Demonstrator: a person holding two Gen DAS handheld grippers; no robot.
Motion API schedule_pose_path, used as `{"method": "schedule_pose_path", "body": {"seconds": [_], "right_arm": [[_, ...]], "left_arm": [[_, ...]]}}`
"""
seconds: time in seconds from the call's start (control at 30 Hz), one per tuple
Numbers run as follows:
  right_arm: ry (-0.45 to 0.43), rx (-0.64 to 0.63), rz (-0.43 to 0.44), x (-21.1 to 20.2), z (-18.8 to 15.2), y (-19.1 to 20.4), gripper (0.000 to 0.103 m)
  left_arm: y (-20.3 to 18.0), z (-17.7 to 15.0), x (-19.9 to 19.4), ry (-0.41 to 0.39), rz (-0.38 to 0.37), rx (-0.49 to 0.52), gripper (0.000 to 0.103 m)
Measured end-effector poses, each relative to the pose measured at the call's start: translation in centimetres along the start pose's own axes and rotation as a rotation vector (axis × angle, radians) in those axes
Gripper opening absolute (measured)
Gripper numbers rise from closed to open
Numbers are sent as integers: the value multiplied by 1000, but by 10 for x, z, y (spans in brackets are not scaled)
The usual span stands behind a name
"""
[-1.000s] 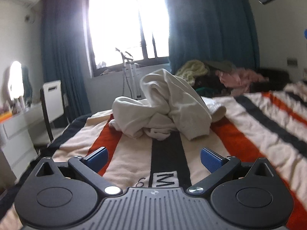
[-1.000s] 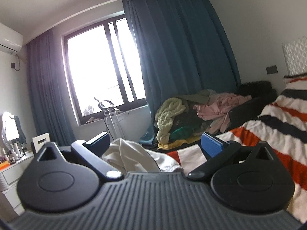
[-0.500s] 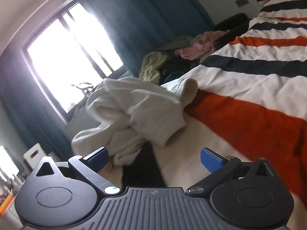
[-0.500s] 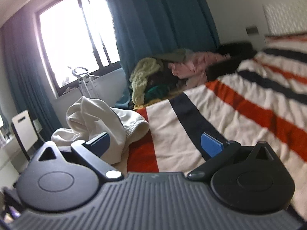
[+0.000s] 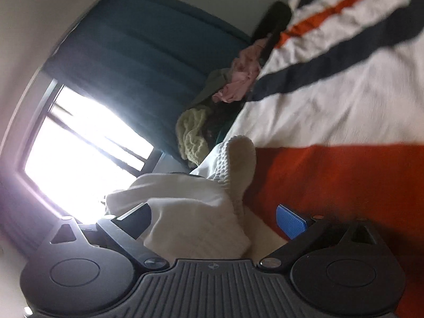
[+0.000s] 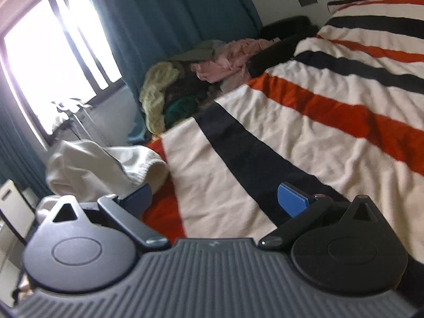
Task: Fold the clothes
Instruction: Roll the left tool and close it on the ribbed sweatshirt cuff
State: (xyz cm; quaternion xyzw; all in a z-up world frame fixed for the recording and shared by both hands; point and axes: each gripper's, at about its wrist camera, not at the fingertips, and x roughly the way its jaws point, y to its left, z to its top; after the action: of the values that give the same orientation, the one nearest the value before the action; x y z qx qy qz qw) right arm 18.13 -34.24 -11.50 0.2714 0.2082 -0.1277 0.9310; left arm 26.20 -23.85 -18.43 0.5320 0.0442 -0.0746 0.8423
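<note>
1. Two grippers over the bed (image 6: pixel 304 137), and both sets of jaws stand wide apart, holding nothing.
2. Left gripper (image 5: pixel 212 217) is right at the cream sweatshirt (image 5: pixel 190 212). A bunched fold of it lies between the open jaws, though whether the pads touch the cloth, I cannot tell.
3. Right gripper (image 6: pixel 214 198) hangs over bare striped blanket, with the sweatshirt (image 6: pixel 87 167) off beside its left jaw.
4. That garment sits crumpled in a heap near the bed's window-side edge, a ribbed cuff (image 5: pixel 238 159) poking out toward the orange stripe.
5. My read on handling: soft, thick, floppy knit. It should be light enough to lift, but it will sag and drag its own layers along.
6. Best hold, I'd judge, is the ribbed cuff or a hem edge, where the fabric is firmer and a pinch catches a single layer.
7. A pile of other clothes (image 6: pixel 190 79) waits beyond the bed's far edge, under the blue curtain (image 6: pixel 172 21).
</note>
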Motion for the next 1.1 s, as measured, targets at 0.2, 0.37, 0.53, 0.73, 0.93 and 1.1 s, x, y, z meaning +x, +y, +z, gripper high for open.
{"method": "schedule_pose_path", "body": {"seconds": [0.2,0.37,0.53,0.73,0.93,1.1], "right_arm": [[123,87,-46,41,-15,-15,103],[166,107,-8,43,-23,-9,103],[171,67,14,36,-29,-3,103],[178,72,-10,34,-32,-7,103],[190,93,14,33,-33,-7,103],[204,110,18,36,-36,-11,103]], "left_arm": [[12,-9,3,39,-82,130,98],[13,-19,7,56,-52,208,98],[-20,-38,19,-99,67,359,79],[-25,-44,10,-100,101,477,77],[-17,-33,26,29,-1,474,78],[-22,-22,75,58,77,444,79]]}}
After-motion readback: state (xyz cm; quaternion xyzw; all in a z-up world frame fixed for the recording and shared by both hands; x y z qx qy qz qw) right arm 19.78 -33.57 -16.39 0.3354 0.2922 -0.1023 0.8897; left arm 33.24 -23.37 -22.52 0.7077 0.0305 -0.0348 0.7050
